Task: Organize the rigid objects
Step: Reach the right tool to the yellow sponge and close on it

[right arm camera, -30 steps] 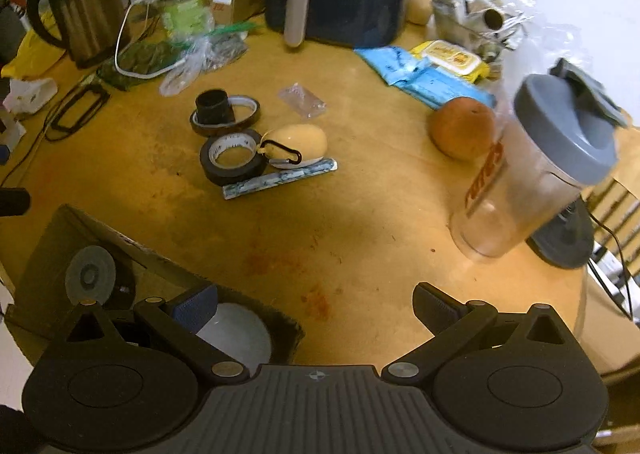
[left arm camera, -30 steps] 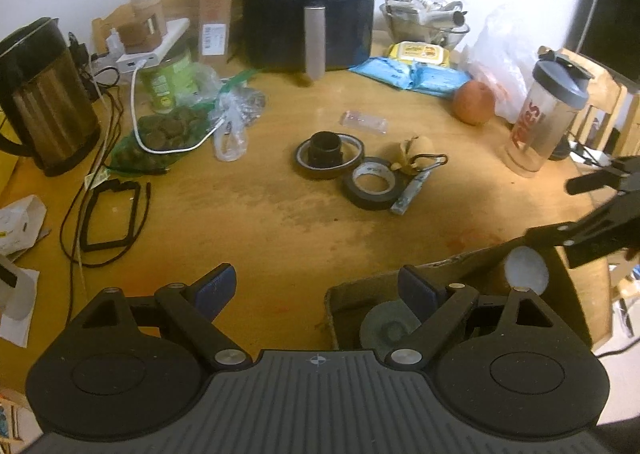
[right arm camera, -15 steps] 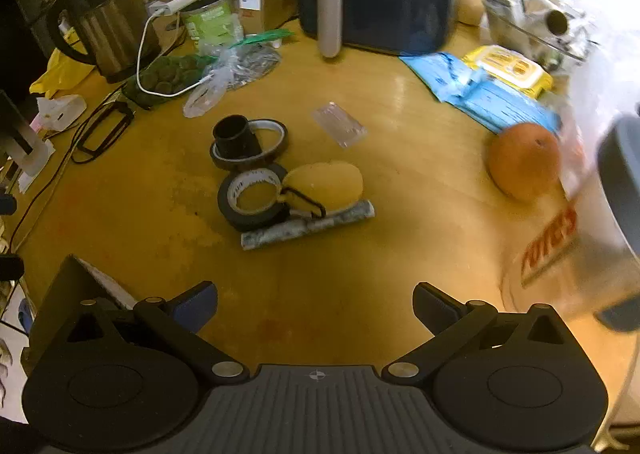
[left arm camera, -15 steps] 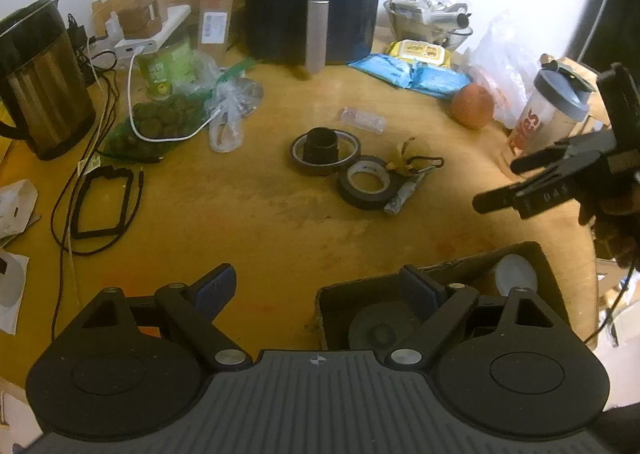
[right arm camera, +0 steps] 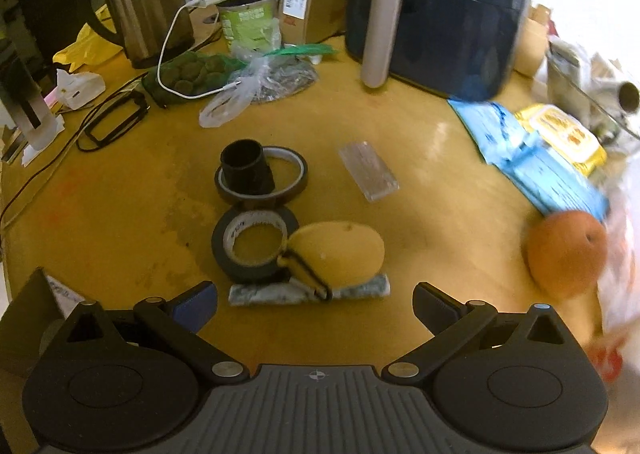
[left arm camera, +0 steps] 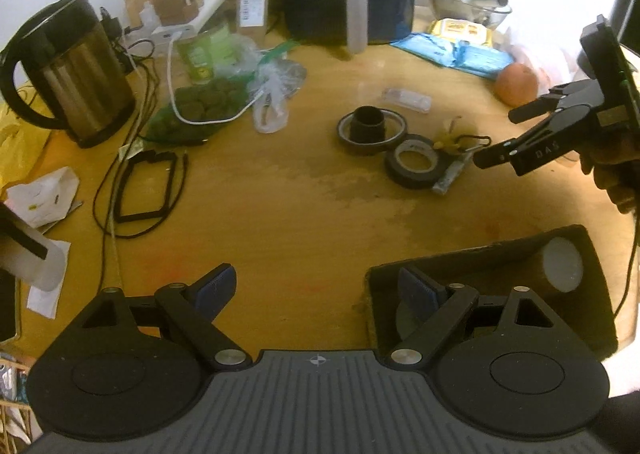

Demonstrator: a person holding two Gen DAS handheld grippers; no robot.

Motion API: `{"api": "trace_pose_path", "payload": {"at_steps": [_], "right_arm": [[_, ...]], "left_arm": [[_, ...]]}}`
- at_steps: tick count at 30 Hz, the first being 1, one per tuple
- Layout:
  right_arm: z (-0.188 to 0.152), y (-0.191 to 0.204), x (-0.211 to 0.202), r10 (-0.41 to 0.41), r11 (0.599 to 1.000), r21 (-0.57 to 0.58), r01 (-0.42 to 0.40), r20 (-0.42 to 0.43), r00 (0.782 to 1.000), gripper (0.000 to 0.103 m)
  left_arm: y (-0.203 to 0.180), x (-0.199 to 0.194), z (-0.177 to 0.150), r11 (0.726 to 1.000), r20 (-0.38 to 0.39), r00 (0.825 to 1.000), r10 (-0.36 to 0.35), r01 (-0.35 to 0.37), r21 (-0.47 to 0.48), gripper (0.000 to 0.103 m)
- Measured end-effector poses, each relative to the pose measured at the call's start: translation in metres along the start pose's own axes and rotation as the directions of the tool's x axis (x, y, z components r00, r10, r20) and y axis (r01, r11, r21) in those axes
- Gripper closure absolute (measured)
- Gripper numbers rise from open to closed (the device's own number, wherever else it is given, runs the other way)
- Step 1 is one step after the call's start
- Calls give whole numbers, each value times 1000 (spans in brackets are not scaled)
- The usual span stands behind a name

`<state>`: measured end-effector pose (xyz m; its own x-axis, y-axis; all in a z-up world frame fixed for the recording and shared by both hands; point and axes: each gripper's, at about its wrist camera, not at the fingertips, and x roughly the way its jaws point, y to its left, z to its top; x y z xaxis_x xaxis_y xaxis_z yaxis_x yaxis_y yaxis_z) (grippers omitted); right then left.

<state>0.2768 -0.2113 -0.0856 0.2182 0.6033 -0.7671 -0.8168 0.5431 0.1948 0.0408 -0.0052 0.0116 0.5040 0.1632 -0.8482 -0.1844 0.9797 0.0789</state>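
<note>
A black tape roll, a yellow pouch with a carabiner and a grey marbled bar lie together on the wooden table, just ahead of my open, empty right gripper. Behind them a black cylinder stands in a brown tape ring, next to a clear plastic case. In the left wrist view the right gripper hovers right of the black tape roll. My left gripper is open and empty beside a cardboard box holding round items.
An air fryer, a kettle, a green tub and bagged items stand at the back. An orange, blue packets and a yellow pack are at right. Cables lie at left.
My right gripper has moved forward and left, away from the box and the shaker bottle, up to the tape roll and yellow pouch. The left gripper has pulled back slightly.
</note>
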Motion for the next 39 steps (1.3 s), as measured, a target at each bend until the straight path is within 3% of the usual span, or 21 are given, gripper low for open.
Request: {"api": "trace_pose_path", "payload": {"at_steps": [4, 8, 15, 23, 30, 39], "right_arm": [[7, -6, 15, 7, 1000, -18, -7, 12, 1000, 1], [13, -13, 33, 22, 999, -25, -22, -4, 1000, 10], [16, -25, 58, 65, 998, -7, -65, -49, 997, 19], [18, -30, 65, 107, 994, 27, -106, -44, 993, 25], [15, -30, 41, 105, 993, 59, -105, 16, 994, 26], [3, -21, -16, 99, 989, 99, -111, 114, 988, 26]], "left_arm": [[3, -3, -2, 1000, 2, 1000, 21, -21, -16, 14], [7, -6, -5, 999, 2, 999, 36, -36, -34, 14], [14, -9, -9, 996, 1, 1000, 22, -22, -85, 14], [18, -8, -9, 990, 9, 1000, -27, 28, -135, 14], [8, 1, 0, 996, -5, 1000, -21, 20, -89, 14], [-7, 12, 18, 997, 19, 998, -66, 66, -29, 14]]}}
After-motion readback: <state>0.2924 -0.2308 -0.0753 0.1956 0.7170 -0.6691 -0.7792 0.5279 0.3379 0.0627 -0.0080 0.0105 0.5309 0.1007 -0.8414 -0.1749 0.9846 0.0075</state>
